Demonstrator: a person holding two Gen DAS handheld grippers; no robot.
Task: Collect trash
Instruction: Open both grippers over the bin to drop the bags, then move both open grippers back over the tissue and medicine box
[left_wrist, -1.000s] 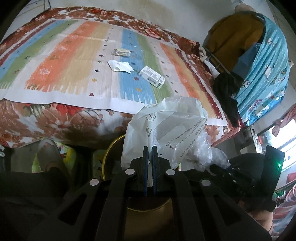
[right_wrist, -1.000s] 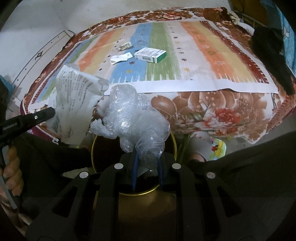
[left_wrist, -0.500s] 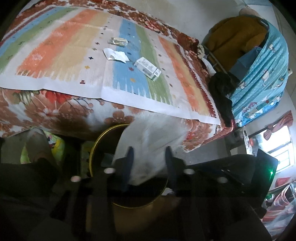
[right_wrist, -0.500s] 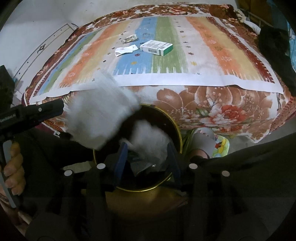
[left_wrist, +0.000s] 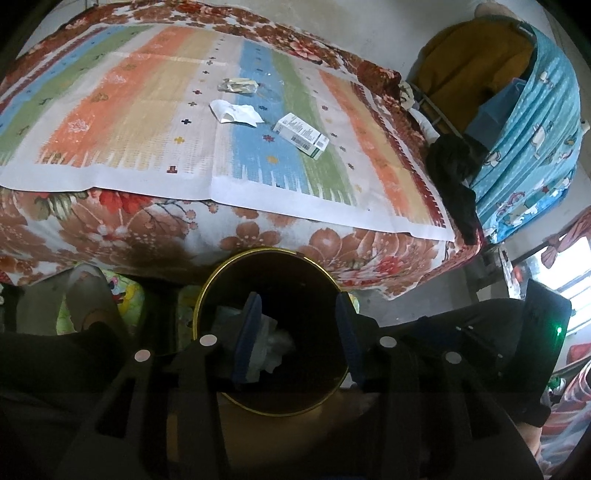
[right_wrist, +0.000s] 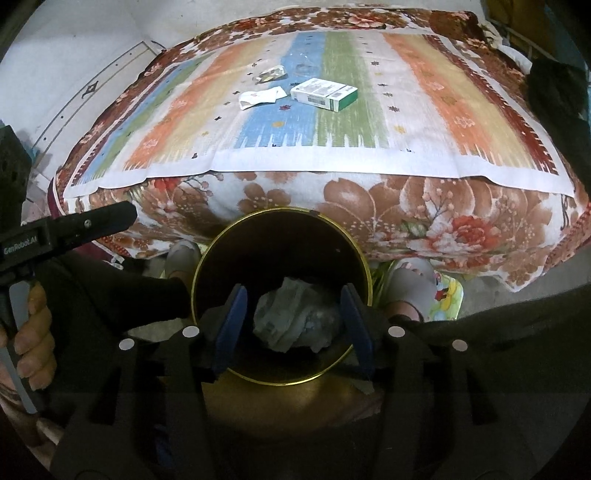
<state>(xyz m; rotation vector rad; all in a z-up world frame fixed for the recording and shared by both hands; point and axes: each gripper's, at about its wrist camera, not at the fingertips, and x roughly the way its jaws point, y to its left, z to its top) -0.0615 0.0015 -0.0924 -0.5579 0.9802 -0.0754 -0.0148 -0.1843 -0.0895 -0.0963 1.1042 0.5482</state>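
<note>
A round black bin with a gold rim (left_wrist: 207, 284) (right_wrist: 364, 258) stands on the floor against the bed. Crumpled plastic bags (left_wrist: 271, 343) (right_wrist: 295, 321) lie inside it. My left gripper (left_wrist: 297, 339) is open and empty over the bin mouth. My right gripper (right_wrist: 293, 326) is open and empty over the bin too. On the striped mat lie a white and green carton (left_wrist: 301, 136) (right_wrist: 324, 93), a torn white paper (left_wrist: 236, 112) (right_wrist: 260, 98) and a crumpled foil wrapper (left_wrist: 238, 85) (right_wrist: 271, 73).
The bed (left_wrist: 110, 229) (right_wrist: 424, 206) has a floral blanket under a striped mat (left_wrist: 147, 129). Sandalled feet (left_wrist: 88, 295) (right_wrist: 410, 284) stand either side of the bin. Dark clothes (left_wrist: 458, 177) and a blue curtain (left_wrist: 535, 147) hang at the right. The left gripper's body (right_wrist: 66, 229) shows in the right wrist view.
Both grippers opened and dropped their plastic bags, the white one from the left and the clear one from the right, into the bin.
</note>
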